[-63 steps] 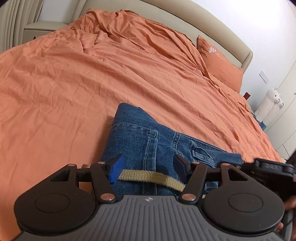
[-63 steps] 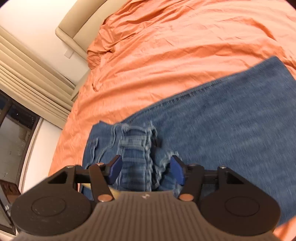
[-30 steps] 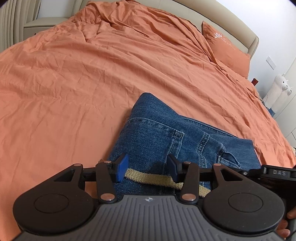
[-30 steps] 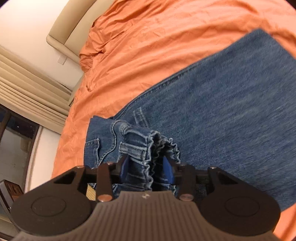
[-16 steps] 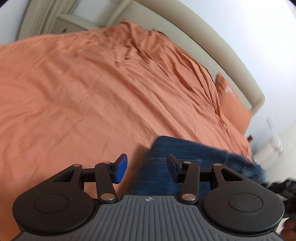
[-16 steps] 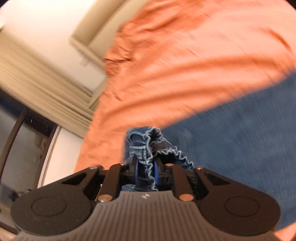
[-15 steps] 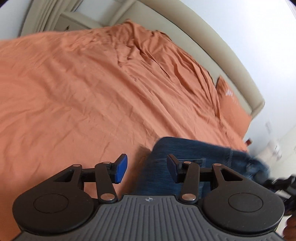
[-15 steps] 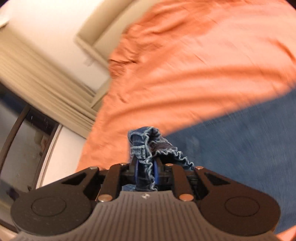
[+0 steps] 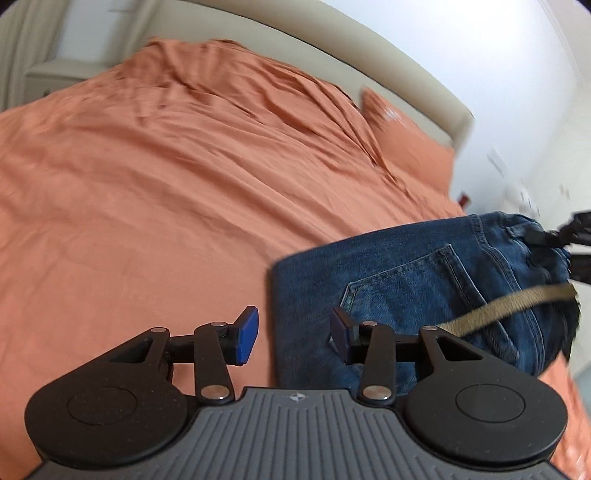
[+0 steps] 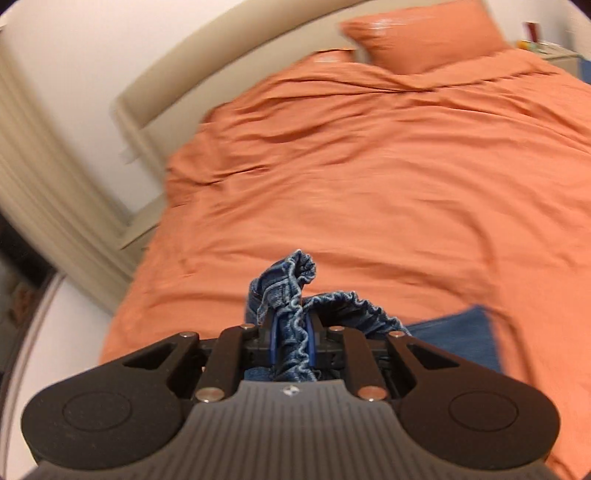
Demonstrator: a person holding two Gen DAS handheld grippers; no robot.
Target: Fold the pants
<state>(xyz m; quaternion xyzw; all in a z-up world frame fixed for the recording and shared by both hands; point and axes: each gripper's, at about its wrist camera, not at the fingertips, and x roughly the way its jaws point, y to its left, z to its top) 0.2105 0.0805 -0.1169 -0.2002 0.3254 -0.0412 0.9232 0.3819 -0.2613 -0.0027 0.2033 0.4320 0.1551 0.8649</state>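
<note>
Blue denim pants [image 9: 417, 291] hang lifted over the orange bed, back pocket facing me, with a tan belt [image 9: 517, 306] trailing across them. My left gripper [image 9: 293, 336] is open and empty, its right fingertip at the pants' left edge. My right gripper [image 10: 291, 341] is shut on the bunched elastic waistband of the pants [image 10: 295, 295] and holds it up. The right gripper also shows at the far right of the left wrist view [image 9: 569, 240]. A lower part of the pants [image 10: 458, 332] lies on the bed.
An orange duvet [image 9: 166, 177] covers the whole bed. A beige headboard [image 10: 207, 66] and orange pillows [image 10: 424, 33] are at the far end. Curtains [image 10: 44, 192] hang at the left. A nightstand [image 10: 554, 55] stands at the far right.
My right gripper closed on the waistband and lifted it up and to the right. My left gripper stayed open and swung left, off the pants.
</note>
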